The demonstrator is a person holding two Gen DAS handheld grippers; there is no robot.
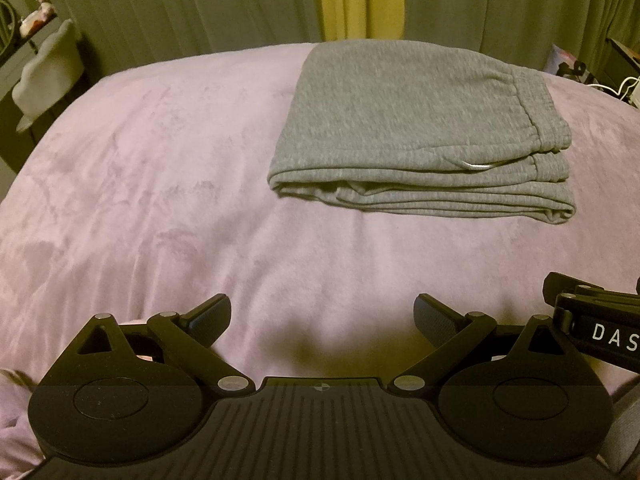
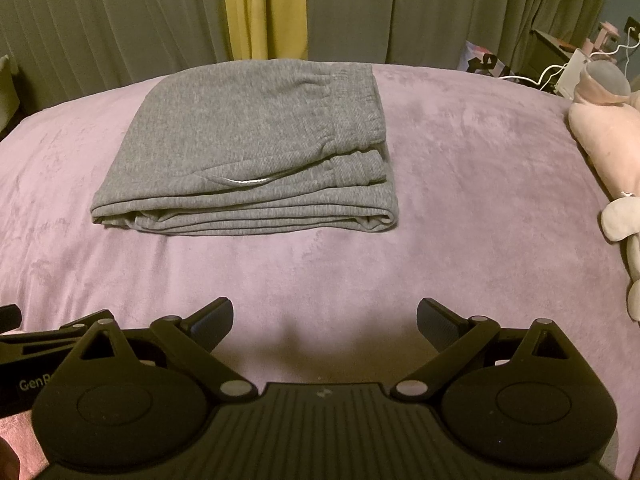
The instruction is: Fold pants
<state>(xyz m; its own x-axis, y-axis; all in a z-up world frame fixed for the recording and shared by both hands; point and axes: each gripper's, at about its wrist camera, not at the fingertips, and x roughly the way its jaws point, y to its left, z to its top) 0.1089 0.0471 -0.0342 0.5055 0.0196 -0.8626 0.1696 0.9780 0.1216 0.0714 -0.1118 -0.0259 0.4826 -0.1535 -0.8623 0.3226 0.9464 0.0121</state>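
Grey sweatpants [image 1: 416,128] lie folded into a thick rectangle on the lilac bedspread [image 1: 160,200], waistband to the right, a white drawstring tip poking out at the front. In the right wrist view the same folded pants [image 2: 248,148] sit left of centre. My left gripper [image 1: 322,318] hovers well short of the pants, open, nothing between its fingers. My right gripper [image 2: 324,320] is also open and empty, held back from the pants. The right gripper's edge [image 1: 592,316] shows at the left view's right side.
Green and yellow curtains [image 2: 264,8] hang behind the bed. Pink and cream plush toys [image 2: 608,132] lie at the bed's right edge, with cables and a side table [image 2: 560,52] beyond. A pale chair [image 1: 48,68] stands at the left.
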